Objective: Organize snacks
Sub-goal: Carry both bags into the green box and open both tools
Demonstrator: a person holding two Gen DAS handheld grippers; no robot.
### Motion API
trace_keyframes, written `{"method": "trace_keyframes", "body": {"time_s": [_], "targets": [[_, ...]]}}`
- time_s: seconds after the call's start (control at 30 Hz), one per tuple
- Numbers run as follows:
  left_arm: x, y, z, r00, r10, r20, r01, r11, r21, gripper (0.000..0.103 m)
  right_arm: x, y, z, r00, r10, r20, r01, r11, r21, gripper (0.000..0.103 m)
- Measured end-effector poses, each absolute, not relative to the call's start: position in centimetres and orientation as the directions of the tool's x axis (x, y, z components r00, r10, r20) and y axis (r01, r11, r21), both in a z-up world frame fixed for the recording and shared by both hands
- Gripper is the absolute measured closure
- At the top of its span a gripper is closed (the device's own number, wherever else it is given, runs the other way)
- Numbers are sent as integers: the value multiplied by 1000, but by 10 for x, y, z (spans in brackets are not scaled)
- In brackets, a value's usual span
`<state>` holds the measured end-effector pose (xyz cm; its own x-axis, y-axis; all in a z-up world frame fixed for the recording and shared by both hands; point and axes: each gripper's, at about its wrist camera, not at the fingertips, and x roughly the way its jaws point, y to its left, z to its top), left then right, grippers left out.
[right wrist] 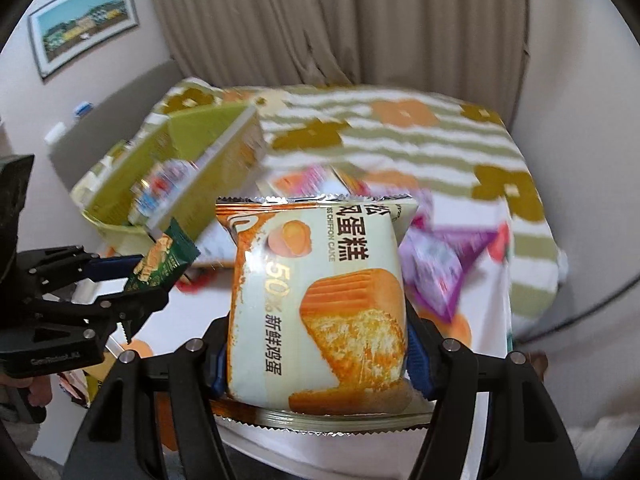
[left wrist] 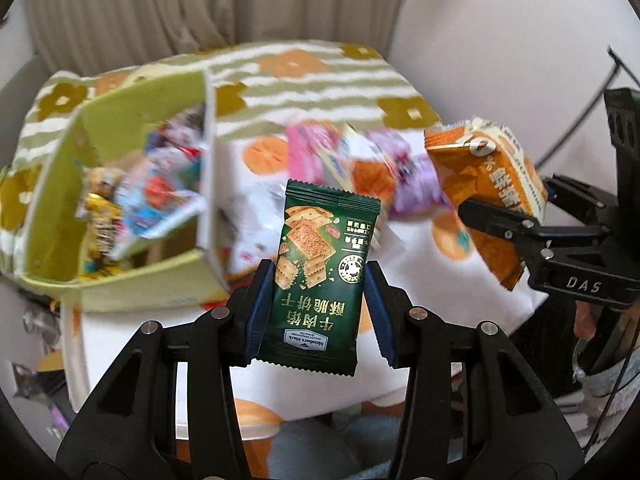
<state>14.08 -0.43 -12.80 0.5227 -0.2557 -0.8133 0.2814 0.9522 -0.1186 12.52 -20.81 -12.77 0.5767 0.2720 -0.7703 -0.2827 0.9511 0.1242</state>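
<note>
My left gripper (left wrist: pixel 318 280) is shut on a dark green cracker packet (left wrist: pixel 320 276), held upright above the table; the same packet (right wrist: pixel 160 260) shows at the left of the right wrist view. My right gripper (right wrist: pixel 314 344) is shut on an orange and cream chiffon cake packet (right wrist: pixel 316 300), which also appears at the right of the left wrist view, cake packet (left wrist: pixel 488 184). A green cardboard box (left wrist: pixel 120 280) at the left holds several wrapped snacks (left wrist: pixel 160 192). Loose pink and purple snack packets (left wrist: pixel 384 168) lie on the table beyond both grippers.
A table (right wrist: pixel 400 136) with a striped flower-print cloth and a white orange-print cloth carries everything. A beige curtain (right wrist: pixel 340 20) hangs behind it. A framed picture (right wrist: pixel 84 24) is on the left wall. A hand (right wrist: pixel 36 392) holds the left gripper's handle.
</note>
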Motion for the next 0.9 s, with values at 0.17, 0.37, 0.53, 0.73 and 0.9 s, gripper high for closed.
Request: {"method": "trace_keyframes", "body": {"time_s": [0.17, 0.37, 0.53, 0.73, 0.9], "targets": [[163, 34, -109, 554, -217, -804, 218, 970, -111, 61, 149, -170, -109, 582, 328, -744, -341, 929, 143, 40], [200, 93, -89, 585, -200, -786, 173, 978, -120, 61, 187, -116, -87, 585, 383, -715, -381, 908, 175, 40], [249, 153, -84, 593, -186, -783, 128, 982, -137, 61, 223, -71, -80, 579, 395, -714, -387, 903, 186, 40], [317, 202, -99, 561, -201, -803, 129, 980, -155, 61, 275, -17, -87, 561, 372, -739, -355, 915, 191, 40], [366, 220, -117, 517, -219, -827, 159, 974, -159, 61, 310, 8, -101, 532, 357, -768, -293, 928, 228, 40]]}}
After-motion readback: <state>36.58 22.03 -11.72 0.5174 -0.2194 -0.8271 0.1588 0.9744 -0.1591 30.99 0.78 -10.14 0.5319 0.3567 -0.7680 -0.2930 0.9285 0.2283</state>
